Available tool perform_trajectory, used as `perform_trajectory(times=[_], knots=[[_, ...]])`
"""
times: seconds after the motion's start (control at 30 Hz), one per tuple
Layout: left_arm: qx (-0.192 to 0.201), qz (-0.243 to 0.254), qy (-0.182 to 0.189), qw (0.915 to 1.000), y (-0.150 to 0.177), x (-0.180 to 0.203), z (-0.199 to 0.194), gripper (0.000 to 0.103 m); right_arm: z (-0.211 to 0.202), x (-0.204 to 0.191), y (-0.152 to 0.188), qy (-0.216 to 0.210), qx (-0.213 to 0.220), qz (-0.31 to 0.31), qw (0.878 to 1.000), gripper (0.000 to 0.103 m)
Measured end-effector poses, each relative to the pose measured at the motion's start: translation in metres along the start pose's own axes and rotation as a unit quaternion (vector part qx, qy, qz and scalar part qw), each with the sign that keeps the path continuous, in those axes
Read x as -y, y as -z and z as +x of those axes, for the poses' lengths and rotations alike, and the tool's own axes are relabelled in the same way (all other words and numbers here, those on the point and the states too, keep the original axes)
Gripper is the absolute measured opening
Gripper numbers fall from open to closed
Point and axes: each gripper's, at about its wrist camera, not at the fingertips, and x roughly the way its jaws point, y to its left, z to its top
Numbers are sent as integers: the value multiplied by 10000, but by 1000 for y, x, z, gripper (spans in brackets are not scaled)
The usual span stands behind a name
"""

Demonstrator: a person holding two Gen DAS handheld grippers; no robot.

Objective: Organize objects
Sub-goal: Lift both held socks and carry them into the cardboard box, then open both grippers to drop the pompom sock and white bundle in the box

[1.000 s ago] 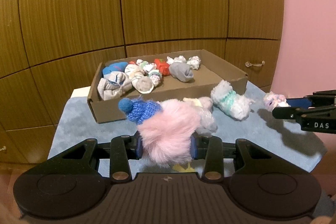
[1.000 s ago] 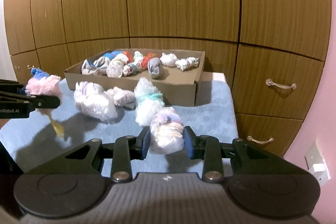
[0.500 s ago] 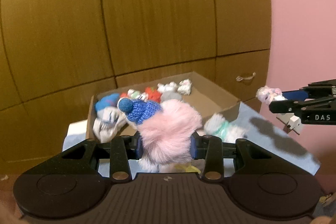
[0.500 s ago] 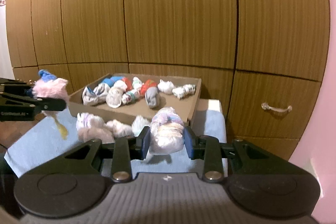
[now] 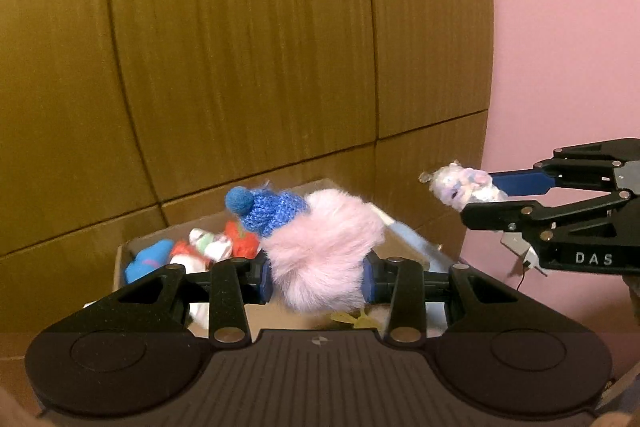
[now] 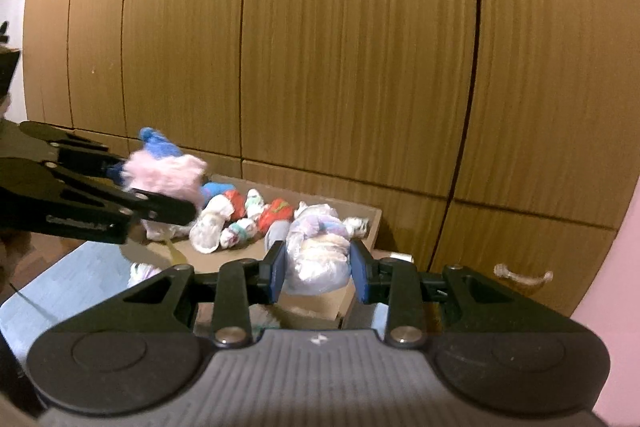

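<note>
My left gripper (image 5: 318, 279) is shut on a fluffy pink toy (image 5: 324, 251) wearing a blue knitted hat (image 5: 268, 211), held in the air in front of the cardboard box (image 5: 120, 267). In the right wrist view the same pink toy (image 6: 164, 175) hangs at the left, over the box's near left part. My right gripper (image 6: 318, 273) is shut on a white and pastel sock bundle (image 6: 316, 251), raised above the box's near wall (image 6: 316, 307). That sock bundle (image 5: 464, 185) also shows at the right of the left wrist view. Several rolled socks (image 6: 240, 215) lie inside the box.
Brown wooden cabinet doors (image 6: 340, 67) stand right behind the box, with a drawer handle (image 6: 522, 275) at the lower right. A blue cloth (image 6: 72, 283) covers the table, and a pale sock bundle (image 6: 142, 273) lies on it. A pink wall (image 5: 560, 47) is at the right.
Both grippers have risen and moved toward the box with their loads. The table and the loose bundles on it have dropped mostly out of both views.
</note>
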Motion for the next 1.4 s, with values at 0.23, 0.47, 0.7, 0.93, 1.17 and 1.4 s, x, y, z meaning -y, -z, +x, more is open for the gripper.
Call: perform_trajectory(times=[0.23, 0.47, 0.7, 0.93, 1.17, 1.4], knots=[[-88, 144, 163, 9997, -17, 11, 29, 47, 21, 6, -12, -7, -55, -68, 10000, 31], [-382, 274, 259, 9986, -17, 15, 67, 47, 50, 15, -16, -68, -245, -21, 9997, 31], [-731, 404, 484, 9953, -16, 10, 126, 47, 91, 28, -21, -78, -495, 99, 9987, 31], [-1254, 507, 580, 9891, -8, -12, 189, 47, 145, 36, -20, -47, -879, -37, 9961, 31], [-1511, 439, 556, 9860, 1, -37, 216, 47, 176, 29, -14, -150, -1159, -209, 9929, 31], [-1576, 538, 544, 9845, 6, -35, 221, 47, 201, 26, -11, -179, -1558, -429, 9867, 32]])
